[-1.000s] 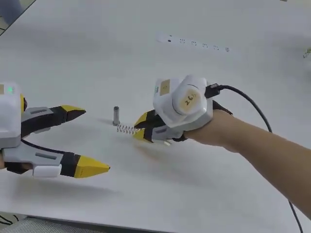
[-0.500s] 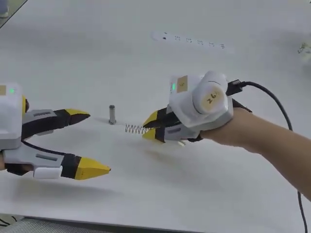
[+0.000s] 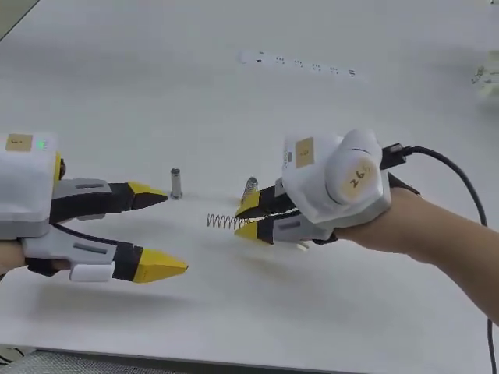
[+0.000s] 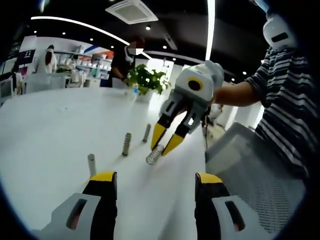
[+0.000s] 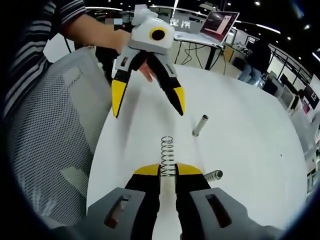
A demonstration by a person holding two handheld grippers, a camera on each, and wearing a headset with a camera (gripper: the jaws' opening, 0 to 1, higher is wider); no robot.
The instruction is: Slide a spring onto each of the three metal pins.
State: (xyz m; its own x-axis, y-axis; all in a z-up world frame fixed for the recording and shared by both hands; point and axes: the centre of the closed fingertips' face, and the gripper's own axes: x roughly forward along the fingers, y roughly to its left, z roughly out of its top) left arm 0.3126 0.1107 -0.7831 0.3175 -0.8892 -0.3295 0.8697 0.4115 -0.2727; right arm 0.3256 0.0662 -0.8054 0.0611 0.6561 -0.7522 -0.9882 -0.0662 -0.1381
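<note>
"Head view first: what is different from a second ago?"

"The right gripper (image 3: 243, 218) has drawn back from the bare grey metal pin (image 3: 175, 183). A second ago the free end of the small coiled steel spring (image 3: 222, 222) was just beside that pin's foot. Now it is apart from the pin, to its right and nearer the person."

"Has the spring been let go?"

"No. The right gripper's yellow-tipped jaws are pressed together on one end of it. The rest sticks out level towards the pin, over the white table (image 3: 234, 312)."

"And the other claw?"

"The left gripper (image 3: 177, 232) has edged in. Its upper tip is now just left of the pin, where before it was well apart. Its jaws stand wide with nothing between them."

"What does that mean for the job?"

"That pin has no spring yet. I read the retreat as a reset: the spring lies level while the pin stands upright, so the spring would need tipping up and lowering over the pin's top. To the right of the bare pin, a second pin already wrapped in a spring (image 3: 249, 187) has come out from behind the right gripper. So at least one pin looks done."
</note>
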